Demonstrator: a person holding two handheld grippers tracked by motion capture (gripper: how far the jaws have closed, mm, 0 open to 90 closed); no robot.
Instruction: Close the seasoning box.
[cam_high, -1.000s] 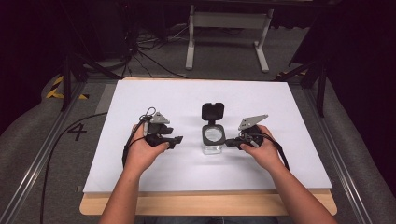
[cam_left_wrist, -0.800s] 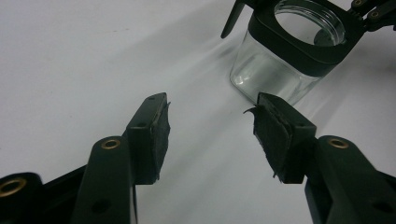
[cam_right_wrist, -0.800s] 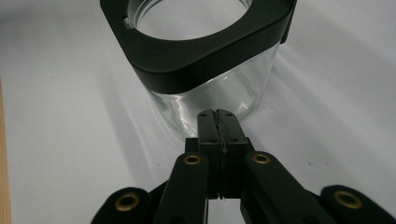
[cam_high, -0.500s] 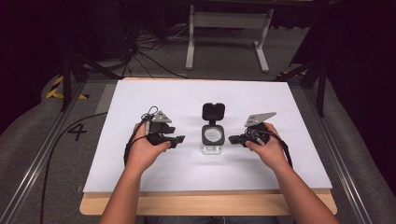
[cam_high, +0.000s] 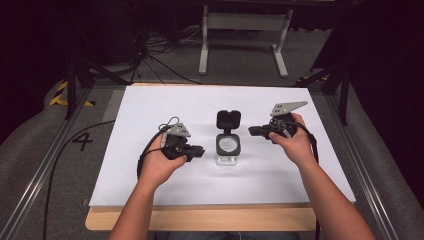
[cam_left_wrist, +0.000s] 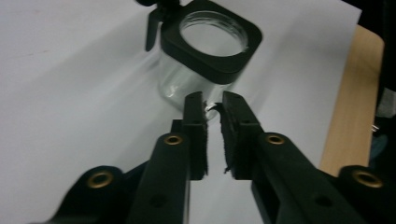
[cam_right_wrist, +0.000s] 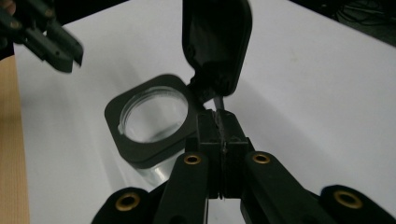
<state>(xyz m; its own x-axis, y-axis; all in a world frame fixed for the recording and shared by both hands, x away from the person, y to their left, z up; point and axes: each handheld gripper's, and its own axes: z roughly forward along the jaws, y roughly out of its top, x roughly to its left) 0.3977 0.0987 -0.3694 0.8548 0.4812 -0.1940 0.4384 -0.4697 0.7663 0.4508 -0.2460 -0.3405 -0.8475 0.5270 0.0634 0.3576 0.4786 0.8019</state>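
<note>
On the left of the bench (cam_high: 150, 100), covered with a white sheet, the left tongs (cam_high: 199, 150) point toward the jar and stand just beside it without touching. In the left gripper view the jaws are nearly together, with only a narrow slit between them, and they hold nothing.

In the middle stands a clear glass jar (cam_high: 228, 152) with a black square collar. Its hinged black lid (cam_high: 228, 120) is flipped open and stands up behind the mouth.

On the right, the right tongs (cam_high: 252, 131) hover near the hinge side of the jar. In the right gripper view the jaws are pressed together and grip nothing that I can see.

I judge that the open jar is ready either for filling or for closing. To close it, one of the tongs must push the lid forward and down while the other steadies the glass.
</note>
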